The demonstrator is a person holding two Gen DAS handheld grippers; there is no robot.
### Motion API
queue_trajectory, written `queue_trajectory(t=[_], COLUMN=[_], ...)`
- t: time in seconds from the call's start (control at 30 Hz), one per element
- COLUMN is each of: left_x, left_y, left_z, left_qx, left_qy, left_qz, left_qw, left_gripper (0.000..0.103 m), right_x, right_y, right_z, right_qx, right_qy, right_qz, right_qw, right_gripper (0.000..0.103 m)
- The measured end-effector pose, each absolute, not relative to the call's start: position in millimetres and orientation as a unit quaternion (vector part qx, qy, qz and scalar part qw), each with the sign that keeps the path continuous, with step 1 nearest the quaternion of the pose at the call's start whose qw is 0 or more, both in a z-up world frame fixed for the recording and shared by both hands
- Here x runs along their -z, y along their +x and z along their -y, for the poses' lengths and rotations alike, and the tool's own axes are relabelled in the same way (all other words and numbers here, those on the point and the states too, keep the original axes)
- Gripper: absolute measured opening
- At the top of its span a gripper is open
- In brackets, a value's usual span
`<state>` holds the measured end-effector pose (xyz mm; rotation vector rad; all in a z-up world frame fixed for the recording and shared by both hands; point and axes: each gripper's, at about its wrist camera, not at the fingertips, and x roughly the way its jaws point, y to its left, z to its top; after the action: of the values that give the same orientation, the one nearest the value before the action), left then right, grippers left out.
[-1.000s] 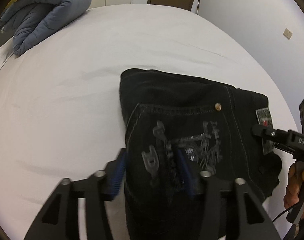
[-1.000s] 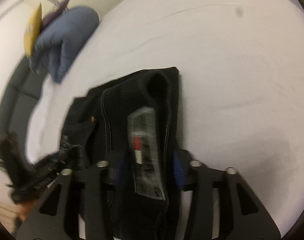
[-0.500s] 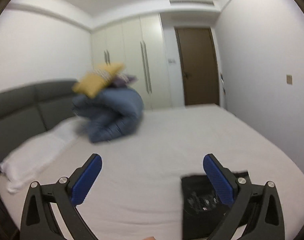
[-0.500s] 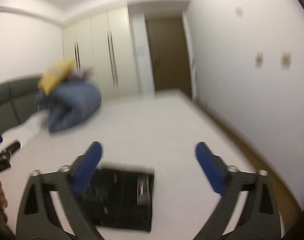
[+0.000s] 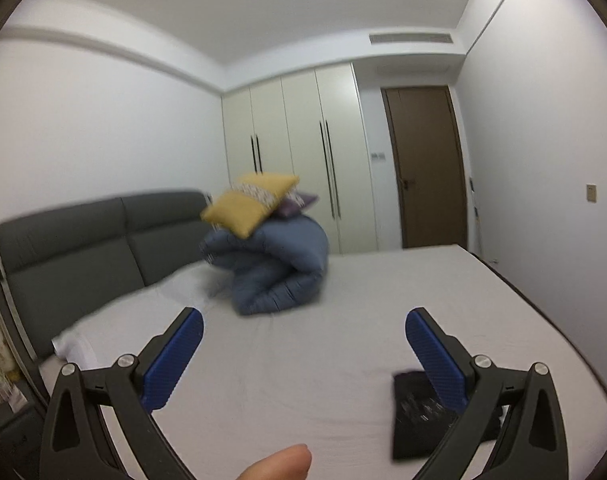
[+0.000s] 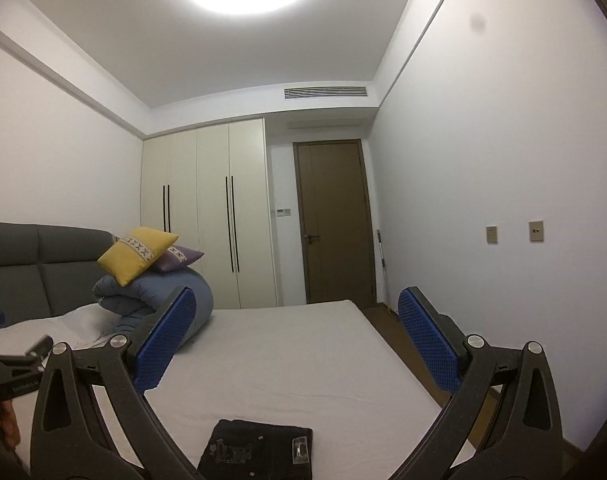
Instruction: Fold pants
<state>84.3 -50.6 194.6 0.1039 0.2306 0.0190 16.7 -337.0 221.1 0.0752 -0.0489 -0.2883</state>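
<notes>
The black pants (image 6: 257,450) lie folded into a compact rectangle on the white bed (image 6: 287,344), with a grey label on the right side. In the left wrist view the pants (image 5: 417,416) show at lower right, partly behind the right finger. My left gripper (image 5: 303,344) is open, empty, raised above the bed. My right gripper (image 6: 295,328) is open, empty, held above and behind the pants. Part of the left gripper's body (image 6: 15,364) shows at the left edge of the right wrist view.
A rolled blue duvet (image 5: 275,264) with a yellow cushion (image 5: 251,204) and a purple cushion (image 6: 179,258) sits near the grey headboard (image 5: 83,240). White pillow (image 5: 75,340) at left. Wardrobe (image 6: 211,216), brown door (image 6: 335,220), and wall at right. A thumb (image 5: 279,462) shows at the bottom.
Both grippers let go of the folded pants, opened wide and lifted up and back. The views swung from looking down at the pants to looking across the room.
</notes>
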Motion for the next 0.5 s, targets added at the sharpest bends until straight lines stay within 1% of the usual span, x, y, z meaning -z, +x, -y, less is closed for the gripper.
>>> queue_trajectory(t=[0.1,0.17,0.3,0.37,0.5], left_x=[-188.9,-172.8,-127.2,-103.7,-61.0], left_y=[77.8,80.7,86.9,88.9,87.9], left_z=[47.3,48.8,60.8,66.4,81.1], left_qx=[-0.003,0.003,0.015,0.022,0.034], left_qy=[0.042,0.035,0.037,0.041,0.061], left_qz=[-0.154,-0.185,-0.253,-0.282,-0.322], left_qw=[0.987,0.982,0.967,0.958,0.944], left_gripper=[0.103,0.103,0.103,0.103,0.103], right_x=[-220.4,-208.6,-153.4,-120.3,-79.0], right_y=[10.9,14.1,46.6,53.9,72.4], right_z=[323.5,319.0,319.3,318.8,310.8], right_qx=[0.155,0.159,0.172,0.164,0.161], right_qy=[0.048,0.055,0.081,0.099,0.110], right_qz=[-0.032,-0.083,-0.223,-0.272,-0.329], right_qw=[0.986,0.982,0.956,0.943,0.924], right_gripper=[0.103,0.103,0.103,0.103,0.103])
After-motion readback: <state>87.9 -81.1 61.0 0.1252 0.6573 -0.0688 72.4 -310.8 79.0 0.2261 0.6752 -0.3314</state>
